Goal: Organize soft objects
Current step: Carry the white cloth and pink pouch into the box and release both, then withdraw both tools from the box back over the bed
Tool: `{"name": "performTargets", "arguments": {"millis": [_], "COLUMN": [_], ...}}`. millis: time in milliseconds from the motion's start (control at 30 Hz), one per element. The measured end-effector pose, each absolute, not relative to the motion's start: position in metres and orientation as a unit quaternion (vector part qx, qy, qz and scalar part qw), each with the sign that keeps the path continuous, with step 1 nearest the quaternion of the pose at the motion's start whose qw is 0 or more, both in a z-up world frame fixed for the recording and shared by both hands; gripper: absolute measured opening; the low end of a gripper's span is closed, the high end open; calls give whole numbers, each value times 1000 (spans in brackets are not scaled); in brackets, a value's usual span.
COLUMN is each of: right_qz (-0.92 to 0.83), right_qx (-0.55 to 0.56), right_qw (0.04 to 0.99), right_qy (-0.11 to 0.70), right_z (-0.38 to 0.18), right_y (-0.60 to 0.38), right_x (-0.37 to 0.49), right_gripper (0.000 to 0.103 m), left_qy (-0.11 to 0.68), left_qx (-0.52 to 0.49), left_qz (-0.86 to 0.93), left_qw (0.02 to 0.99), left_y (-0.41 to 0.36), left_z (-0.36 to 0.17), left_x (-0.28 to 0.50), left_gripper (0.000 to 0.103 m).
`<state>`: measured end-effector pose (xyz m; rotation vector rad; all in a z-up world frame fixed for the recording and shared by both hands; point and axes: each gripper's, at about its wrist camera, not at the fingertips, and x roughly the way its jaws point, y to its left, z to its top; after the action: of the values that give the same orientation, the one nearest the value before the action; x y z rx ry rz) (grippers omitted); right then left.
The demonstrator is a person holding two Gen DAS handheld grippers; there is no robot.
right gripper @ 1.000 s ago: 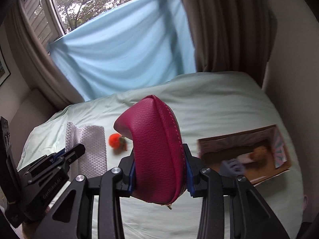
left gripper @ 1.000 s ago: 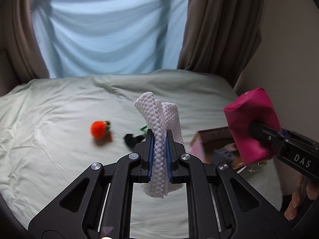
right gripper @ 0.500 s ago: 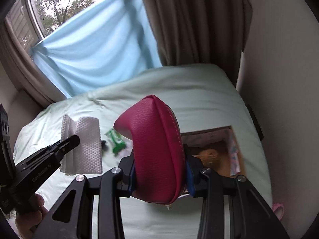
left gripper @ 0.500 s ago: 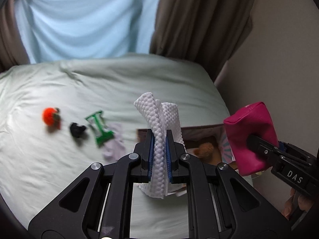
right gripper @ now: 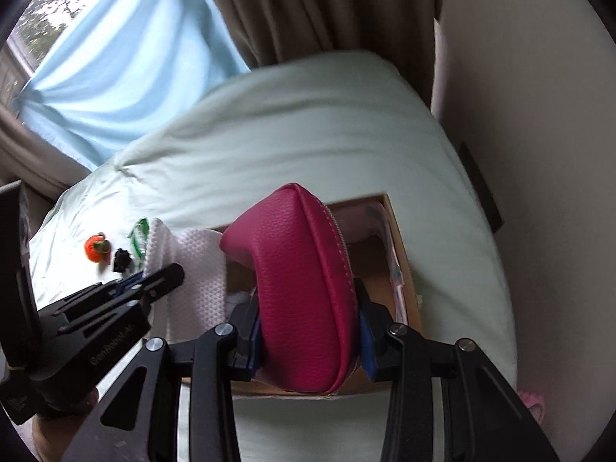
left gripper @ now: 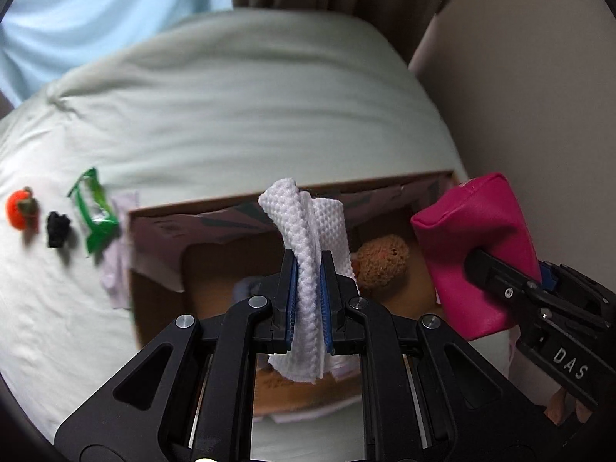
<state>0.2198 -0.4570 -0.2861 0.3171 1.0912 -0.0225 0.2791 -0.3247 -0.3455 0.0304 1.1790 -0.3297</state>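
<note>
My left gripper is shut on a folded white textured cloth, which stands up between the blue pads. It hangs over an open cardboard box lying on the pale green bed. My right gripper is shut on a magenta zip pouch, held over the same box. In the left wrist view the pouch and the right gripper come in from the right. Inside the box lie a brown plush toy and a grey soft item. The white cloth shows left of the pouch.
On the sheet left of the box lie an orange plush ball, a small black item, a green packet and a lilac cloth. A wall runs along the bed's right side. Brown curtains hang behind.
Both grippers have swung right and down across the bed with their loads, from over the loose items to above the box. The box now fills the middle of both views.
</note>
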Motion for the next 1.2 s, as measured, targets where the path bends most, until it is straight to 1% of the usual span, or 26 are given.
{"name": "performTargets", "arguments": {"millis": [133,267,300,333,367,400,433,467,500,667,900,1000,1200], "right_qz": [-10,-7,-6,-4,-2,1,5,10,17,17,13,15,12], "right_qx": [155,142,141,140,139,137,133,127,119,100,96,100,94], "right_qw": [831,825,825,826,827,830,832,833,834,832,842,849,863], "right_qy": [534,547,547,546,545,541,538,538,538,545,531,518,496], "right_z": [-309,-323,-325,-327,-329,-329,-329,-330,-330,-334,-315,-299,-248], "right_y": [-462,-463,-463,-463,-463,-464,-462,-461,-459,-452,-450,-445,-430], "right_x": [225,225,224,224,223,222,223,222,220,213,200,195,176], "right_gripper": [37,38,39,41,50,57,79,102,103,103,103,103,103], "left_qy": [571,584,586,588,590,590,586,572,570,579,567,557,524], "left_qx": [66,54,51,51,53,59,64,62,57,56,64,60,54], "left_qz": [-138,-145,-148,-149,-147,-139,-129,-127,-131,-134,-141,-143,-144], "left_qw": [806,796,795,793,792,793,797,808,809,802,809,816,838], "left_y": [-335,-336,-336,-335,-335,-334,-333,-331,-330,-330,-329,-322,-296], "left_z": [-366,-372,-372,-372,-370,-370,-368,-362,-359,-354,-335,-316,-262], "left_x": [292,302,303,304,305,305,305,303,302,301,284,274,249], "left_gripper": [9,9,12,17,43,90,103,103,103,103,103,103,103]}}
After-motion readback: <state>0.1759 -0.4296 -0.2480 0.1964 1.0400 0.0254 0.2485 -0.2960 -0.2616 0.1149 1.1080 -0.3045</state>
